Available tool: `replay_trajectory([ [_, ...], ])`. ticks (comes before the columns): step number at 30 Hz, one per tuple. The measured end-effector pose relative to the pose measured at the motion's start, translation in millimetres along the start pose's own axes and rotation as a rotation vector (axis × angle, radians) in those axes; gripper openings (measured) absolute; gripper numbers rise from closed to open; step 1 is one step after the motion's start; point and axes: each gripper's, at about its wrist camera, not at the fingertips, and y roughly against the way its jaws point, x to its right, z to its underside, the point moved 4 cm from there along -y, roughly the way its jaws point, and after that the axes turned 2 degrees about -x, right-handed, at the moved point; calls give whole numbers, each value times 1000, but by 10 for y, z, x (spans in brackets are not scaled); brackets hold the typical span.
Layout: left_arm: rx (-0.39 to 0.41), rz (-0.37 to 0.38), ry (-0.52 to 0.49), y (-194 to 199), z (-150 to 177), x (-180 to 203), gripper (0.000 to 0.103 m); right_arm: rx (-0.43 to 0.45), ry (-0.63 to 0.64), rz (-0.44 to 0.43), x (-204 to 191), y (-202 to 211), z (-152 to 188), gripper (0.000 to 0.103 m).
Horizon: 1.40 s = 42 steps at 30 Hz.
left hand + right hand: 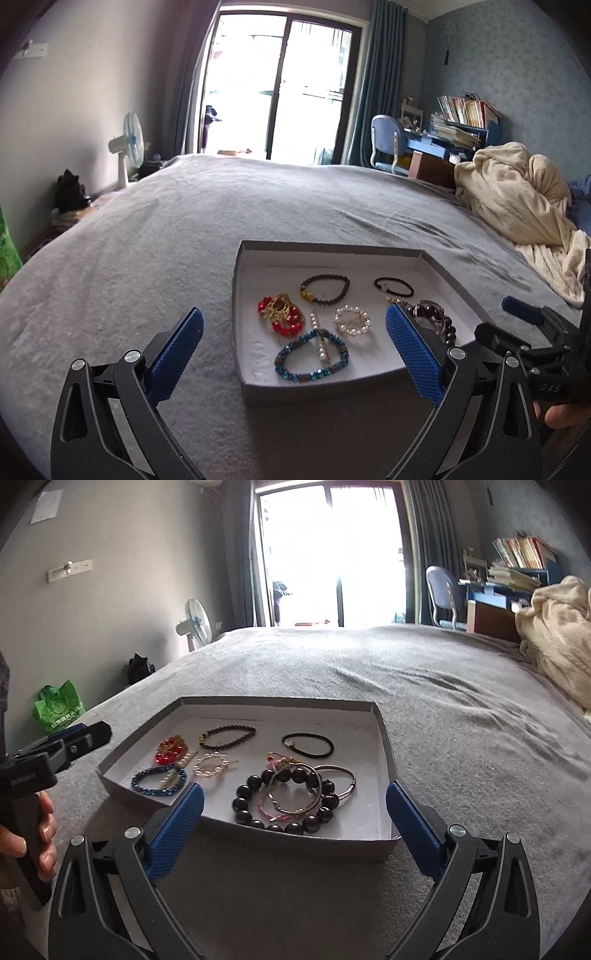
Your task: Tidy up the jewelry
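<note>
Jewelry fills a shallow grey box (382, 734) that lies on the grey bedspread (461, 709), and both grippers hang just short of its near edge with nothing in them. Jaws of the left gripper (293, 325) are spread wide — likewise those of the right gripper (294, 801) (empty air between the blue pads). Inside the box, toward its left side, lie a red bead piece (282, 314), a blue beaded bracelet (311, 356), a pearl ring-shaped brooch (352, 320) and a brown bead bracelet (325, 290). A thin black band (308, 745) sits toward the back. At the right, a big black bead bracelet (284, 801) is tangled with silver bangles (334, 781) and a pink cord (271, 806). A cream blanket (517, 195) is heaped far off on the bed.
</note>
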Motion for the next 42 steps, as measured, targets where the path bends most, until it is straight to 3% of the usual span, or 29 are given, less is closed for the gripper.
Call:
replay_trajectory([
  [17, 25, -42, 9, 349, 195, -40, 98, 52, -4, 13, -81, 387, 129, 98],
  [26, 64, -31, -43, 578, 320, 62, 98, 73, -22, 22, -127, 624, 250, 98],
  [34, 110, -38, -107, 657, 388, 206, 98, 114, 45, 44, -278, 717, 324, 98],
  [42, 126, -45, -98, 681, 403, 190, 98, 118, 100, 53, -387, 706, 357, 98],
])
